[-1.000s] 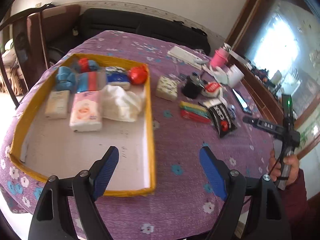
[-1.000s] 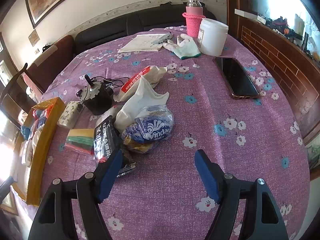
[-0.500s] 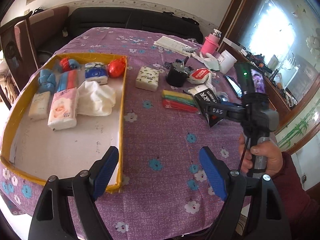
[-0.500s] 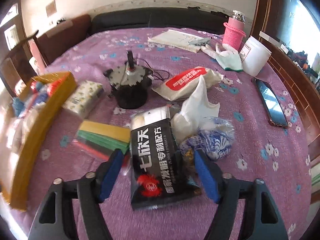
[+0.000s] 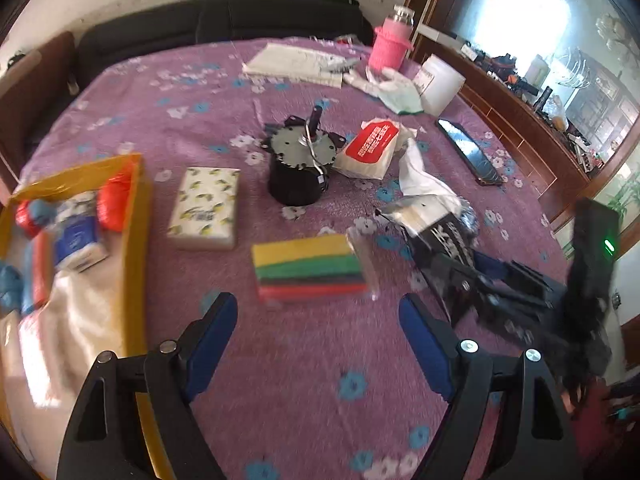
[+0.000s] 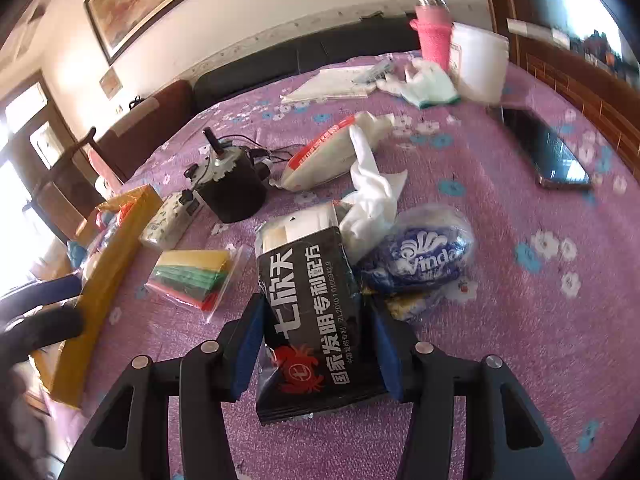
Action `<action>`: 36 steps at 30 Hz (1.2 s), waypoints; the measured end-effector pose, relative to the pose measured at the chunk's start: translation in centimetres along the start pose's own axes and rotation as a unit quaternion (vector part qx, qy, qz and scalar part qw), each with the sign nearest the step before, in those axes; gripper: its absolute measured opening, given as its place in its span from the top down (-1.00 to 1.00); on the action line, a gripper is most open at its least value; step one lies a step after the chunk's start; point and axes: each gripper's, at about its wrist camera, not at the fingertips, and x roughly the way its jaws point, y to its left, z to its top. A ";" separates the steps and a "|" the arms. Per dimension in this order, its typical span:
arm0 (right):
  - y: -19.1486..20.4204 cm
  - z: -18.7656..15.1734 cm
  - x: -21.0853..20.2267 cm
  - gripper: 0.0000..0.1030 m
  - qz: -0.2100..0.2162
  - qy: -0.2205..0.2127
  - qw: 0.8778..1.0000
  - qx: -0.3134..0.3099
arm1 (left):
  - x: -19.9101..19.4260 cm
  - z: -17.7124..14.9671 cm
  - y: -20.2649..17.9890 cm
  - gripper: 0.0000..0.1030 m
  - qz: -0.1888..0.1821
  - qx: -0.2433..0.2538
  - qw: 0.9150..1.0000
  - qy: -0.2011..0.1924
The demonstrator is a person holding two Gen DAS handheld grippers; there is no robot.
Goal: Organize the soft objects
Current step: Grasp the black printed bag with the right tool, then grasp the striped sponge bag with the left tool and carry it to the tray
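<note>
My right gripper (image 6: 316,340) is shut on a black packet with white Chinese print (image 6: 308,312), its blue pads pressed on both sides; it also shows in the left wrist view (image 5: 448,236). My left gripper (image 5: 316,328) is open and empty, hovering just before a bag of striped coloured cloths (image 5: 308,272). A lemon-print tissue pack (image 5: 204,208) lies left of it. A blue Vinda tissue bag (image 6: 420,256), a white cloth (image 6: 372,196) and a red-label wipes pack (image 6: 328,152) lie beyond the black packet. The yellow tray (image 5: 136,240) at left holds several soft items.
A black motor with a shaft (image 5: 300,168) stands mid-table. A phone (image 5: 468,152), white tub (image 5: 440,84), pink bottle (image 5: 388,44), gloves (image 5: 396,88) and papers (image 5: 296,64) lie at the far side. A dark sofa runs behind the table.
My right gripper has moved forward and closed on the black packet. My left gripper has moved forward and right, away from the tray toward the striped cloth bag.
</note>
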 end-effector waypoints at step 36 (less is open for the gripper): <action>-0.7 -0.1 0.3 -0.28 0.042 0.011 0.999 0.017 | 1.3 -7.5 -4.8 -0.03 0.005 0.188 0.980 0.071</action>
